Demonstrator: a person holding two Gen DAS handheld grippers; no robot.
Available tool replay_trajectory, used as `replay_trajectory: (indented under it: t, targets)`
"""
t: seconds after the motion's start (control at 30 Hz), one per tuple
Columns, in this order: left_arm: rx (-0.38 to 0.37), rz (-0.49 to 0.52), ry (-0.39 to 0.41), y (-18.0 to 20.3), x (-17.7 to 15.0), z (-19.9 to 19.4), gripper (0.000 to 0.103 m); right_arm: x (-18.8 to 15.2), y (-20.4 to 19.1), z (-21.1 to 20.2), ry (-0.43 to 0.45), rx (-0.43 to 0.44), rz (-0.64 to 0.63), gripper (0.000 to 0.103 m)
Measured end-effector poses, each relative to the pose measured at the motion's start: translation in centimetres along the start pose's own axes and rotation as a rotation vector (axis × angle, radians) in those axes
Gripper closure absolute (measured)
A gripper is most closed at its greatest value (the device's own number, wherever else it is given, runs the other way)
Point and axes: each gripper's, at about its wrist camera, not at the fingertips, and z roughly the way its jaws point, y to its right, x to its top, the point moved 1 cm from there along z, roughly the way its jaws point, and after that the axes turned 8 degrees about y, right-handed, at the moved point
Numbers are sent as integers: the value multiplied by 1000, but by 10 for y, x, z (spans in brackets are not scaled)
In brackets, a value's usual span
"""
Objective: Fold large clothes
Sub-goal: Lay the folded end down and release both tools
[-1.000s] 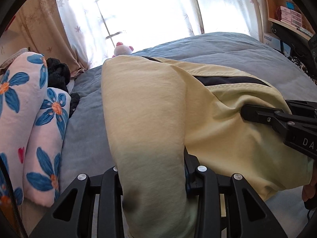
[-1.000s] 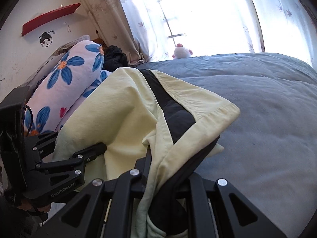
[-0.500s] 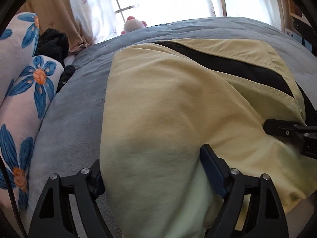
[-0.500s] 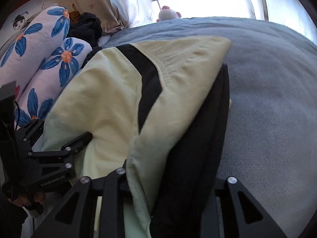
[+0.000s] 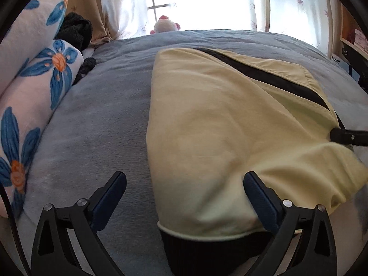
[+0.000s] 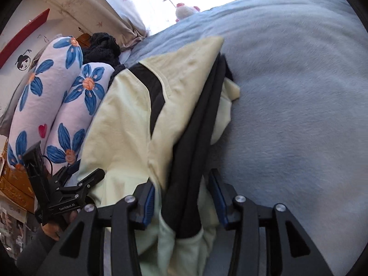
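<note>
- Both of your grippers have come down since the earlier frames: the pale yellow garment (image 5: 218, 124), then gathered up and pinched in each, now lies folded on the grey-blue bed (image 5: 96, 124).
- Left gripper (image 5: 184, 197): your fingers (image 5: 110, 197) are opening and already stand very wide. The garment's near edge, with its dark ribbed hem (image 5: 207, 246), lies between them; the left pad is clear of the cloth, the right one sits at its edge without pinching.
- Right gripper (image 6: 181, 197): your fingers (image 6: 147, 202) are opening, about half spread. A fold of yellow and black cloth of the garment (image 6: 128, 119) still hangs between them, loose rather than pressed as far as the view tells.
- Garment: folded on itself, a black stripe (image 5: 264, 73) crossing its far part, black layers showing along its right edge in the right wrist view.
- Pillows (image 5: 30, 96): two, white with blue flowers, along the bed's left side, near the garment but not touching it in the left wrist view.
- Dark bundle (image 5: 76, 32): behind the pillows, against the curtain (image 5: 119, 7).
- Soft toy (image 5: 164, 24): white and pink, at the far edge of the bed by the bright window.
- Your left hand (image 6: 57, 225): seen in the right wrist view, on the left gripper's handle.
</note>
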Motion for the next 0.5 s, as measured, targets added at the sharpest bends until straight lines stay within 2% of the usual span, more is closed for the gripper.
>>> replay_trajectory:
  t: [0.07, 0.1, 0.13, 0.23, 0.27, 0.33, 0.37, 0.43, 0.5]
  targets:
    - [5, 35, 33, 5, 2, -15, 23, 7, -9, -14, 41, -22, -46, 60]
    - [5, 43, 42, 11, 3, -23, 28, 13, -14, -20, 69, -33, -61, 60]
    - [-1, 44, 60, 13, 6, -29, 39, 18, -19, -24, 93, -37, -71, 60]
    - [-20, 3, 85, 17, 17, -38, 61, 34, -37, -30, 162, -76, -117, 60]
    - [-36, -22, 88, 19, 21, -38, 65, 38, -45, -27, 169, -95, -125, 60]
    - [-60, -48, 84, 24, 27, -34, 78, 43, -55, -13, 152, -79, -123, 71]
    - [-71, -59, 75, 27, 29, -30, 81, 44, -60, -3, 131, -72, -117, 78]
    - [-92, -74, 52, 32, 30, -18, 87, 44, -64, 14, 99, -52, -109, 78]
    - [-100, -81, 30, 37, 29, -8, 87, 41, -66, 30, 75, -72, -124, 78]
